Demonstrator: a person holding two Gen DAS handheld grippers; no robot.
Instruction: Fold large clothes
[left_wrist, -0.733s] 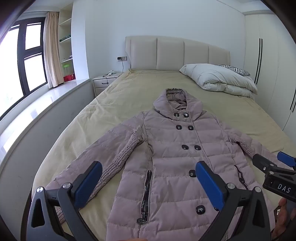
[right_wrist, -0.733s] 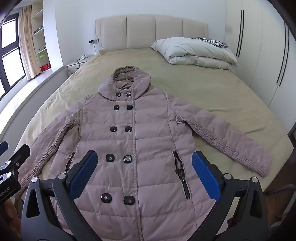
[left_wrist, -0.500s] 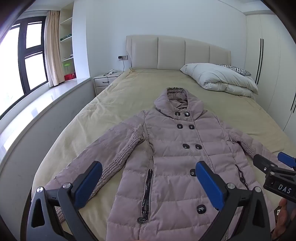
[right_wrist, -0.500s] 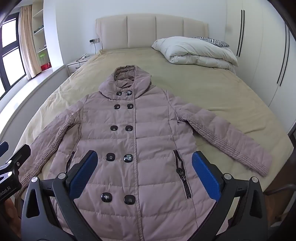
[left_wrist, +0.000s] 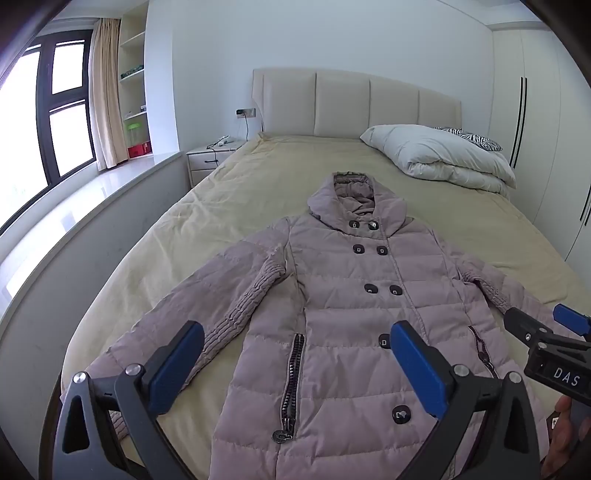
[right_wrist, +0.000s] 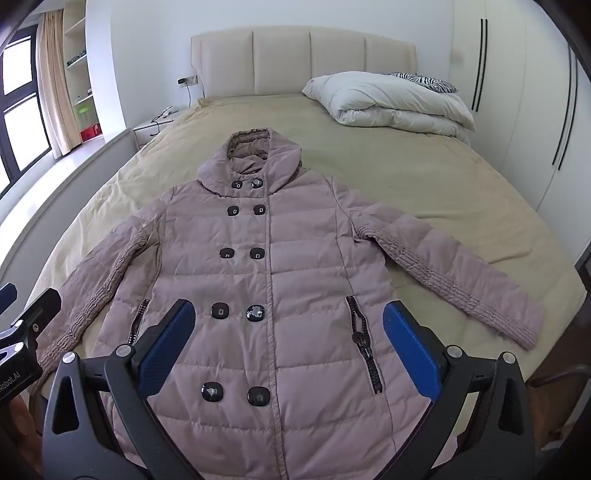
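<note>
At far left stood a dark-framed window with a beige curtain and open shelves, followed by a white nightstand beside the bed. The left claw hovered above the lower hem region of the coat, its two blue-padded fingers spread wide apart and holding nothing. A mauve quilted coat lay flat and face-up on the beige bed cover, hood pointing toward the padded headboard, both sleeves angled outward and down, the front closed by paired dark buttons and flanked by two zippered pockets. In the left wrist view, the coat's sleeve on that side reached toward the bed's near corner. The right claw hung over the coat's lower front, its blue pads likewise set wide apart and empty; it also appeared at the right margin of the left wrist view, above the other sleeve. At right, a folded white duvet rested near the headboard with a zebra-patterned pillow behind it, and white wardrobe doors lined the wall.
</note>
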